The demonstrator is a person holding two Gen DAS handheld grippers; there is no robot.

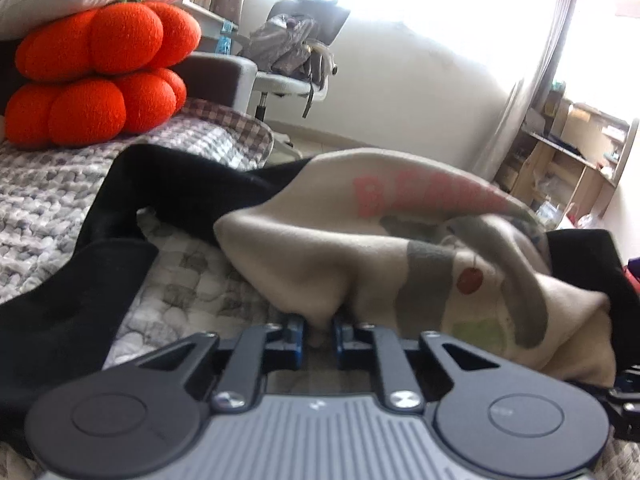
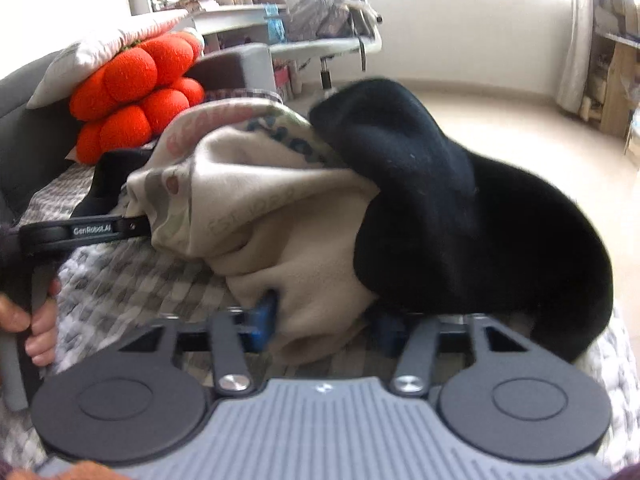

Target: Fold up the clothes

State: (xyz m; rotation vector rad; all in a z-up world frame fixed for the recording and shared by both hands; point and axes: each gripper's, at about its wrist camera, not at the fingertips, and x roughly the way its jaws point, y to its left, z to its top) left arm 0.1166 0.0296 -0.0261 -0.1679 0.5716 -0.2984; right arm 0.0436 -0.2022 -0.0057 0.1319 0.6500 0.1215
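Cream-and-black sweatshirt [image 1: 320, 248] bunched on the checked bed cover [image 1: 60, 184], printed front up, black sleeves trailing left; left gripper [image 1: 320, 330] jaws nearly closed, pinching a cream fold between the blue pads; right gripper [image 2: 324, 320] jaws partly closed around a thicker cream bunch, cloth fills the gap, blue fingers [image 2: 266, 312] pressed into it; black part of garment heaped to the right in right wrist view; person's hand [image 2: 38, 320] on the left gripper's handle; orange plush cushions [image 1: 100, 76] behind, office chair [image 1: 296, 52] beyond.

Daylight through window [image 1: 460, 8] blown out; garment [image 1: 360, 248] motion-blurred; fisheye bends edges, corners dark.
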